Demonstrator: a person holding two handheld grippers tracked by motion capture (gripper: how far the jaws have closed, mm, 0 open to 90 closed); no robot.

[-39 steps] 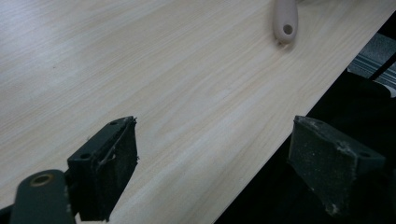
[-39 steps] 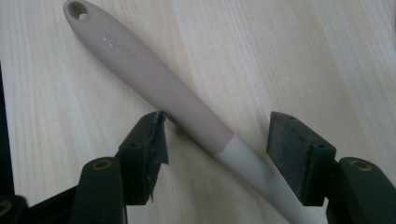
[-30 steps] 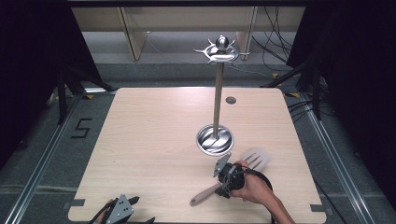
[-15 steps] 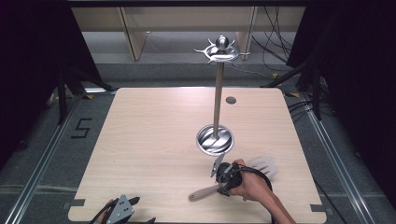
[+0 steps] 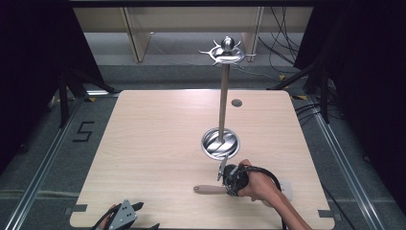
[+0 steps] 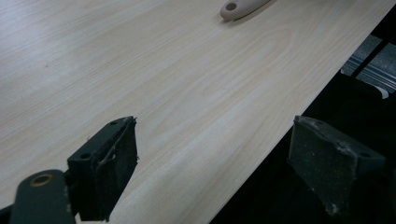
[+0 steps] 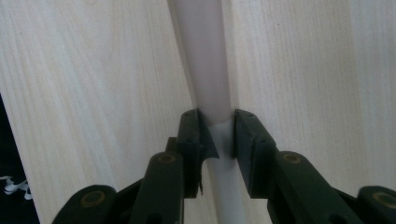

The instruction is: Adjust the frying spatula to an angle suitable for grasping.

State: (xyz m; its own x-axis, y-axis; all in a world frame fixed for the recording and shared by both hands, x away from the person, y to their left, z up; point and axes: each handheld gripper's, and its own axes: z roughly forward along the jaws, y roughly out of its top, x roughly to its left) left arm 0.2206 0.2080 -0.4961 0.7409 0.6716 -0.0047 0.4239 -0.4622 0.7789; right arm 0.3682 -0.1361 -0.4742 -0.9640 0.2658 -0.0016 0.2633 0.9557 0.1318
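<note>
A pale spatula lies near the table's front edge, its handle (image 5: 207,189) pointing left and its blade (image 5: 287,190) poking out past the hand. My right gripper (image 5: 229,182) is shut on the handle (image 7: 202,60), one pad pressing each side of it (image 7: 218,136). A metal utensil stand (image 5: 220,143) with a tall pole and a hook crown (image 5: 227,52) rises just beyond. My left gripper (image 5: 127,215) hovers at the front left edge, open and holding nothing (image 6: 215,154). The handle's tip with its hole (image 6: 239,7) shows far ahead of it.
A small dark round hole (image 5: 236,102) marks the table (image 5: 153,143) behind the stand. Dark curtains hang to both sides, and cables lie on the floor at the back right. The table's front edge (image 6: 280,126) runs between my left gripper's jaws.
My right gripper has turned the spatula and drawn it toward the front edge, so the handle now points straight left. The left gripper has not moved.
</note>
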